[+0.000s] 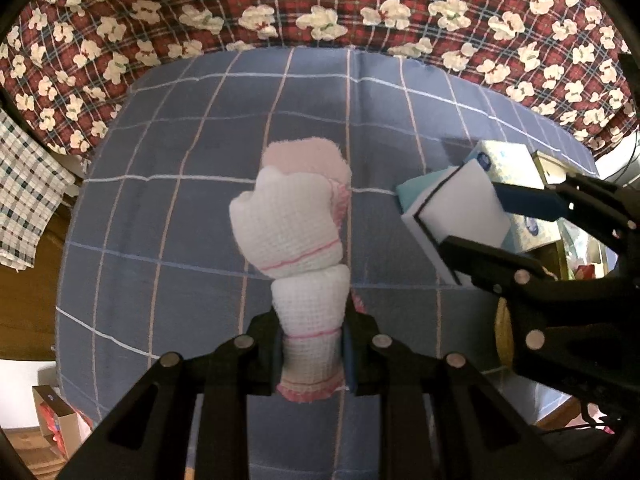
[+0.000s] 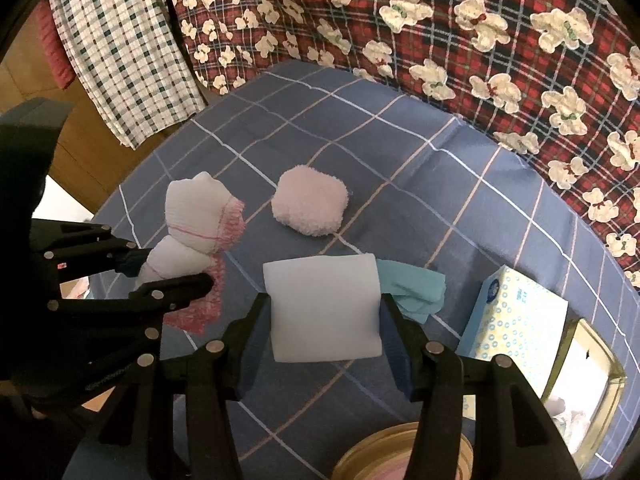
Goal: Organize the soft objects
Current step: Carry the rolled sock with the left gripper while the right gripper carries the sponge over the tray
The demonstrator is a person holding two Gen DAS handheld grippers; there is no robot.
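Note:
My left gripper (image 1: 310,354) is shut on a rolled white waffle cloth with pink trim (image 1: 294,236), held upright above the blue checked cover (image 1: 160,208); it also shows in the right wrist view (image 2: 192,232). My right gripper (image 2: 324,320) is shut on a white sponge block (image 2: 324,308), also seen at the right of the left wrist view (image 1: 460,204). A teal cloth (image 2: 416,290) lies just behind the sponge. A fluffy pale pink pad (image 2: 310,202) lies on the cover, beyond both grippers.
A blue and yellow tissue box (image 2: 516,320) lies at the right, with a gold-rimmed tray (image 2: 600,384) beside it and a round gold tin (image 2: 380,456) near the front. A red bear-print blanket (image 2: 480,40) lies behind. A checked cloth (image 2: 120,48) hangs at the left.

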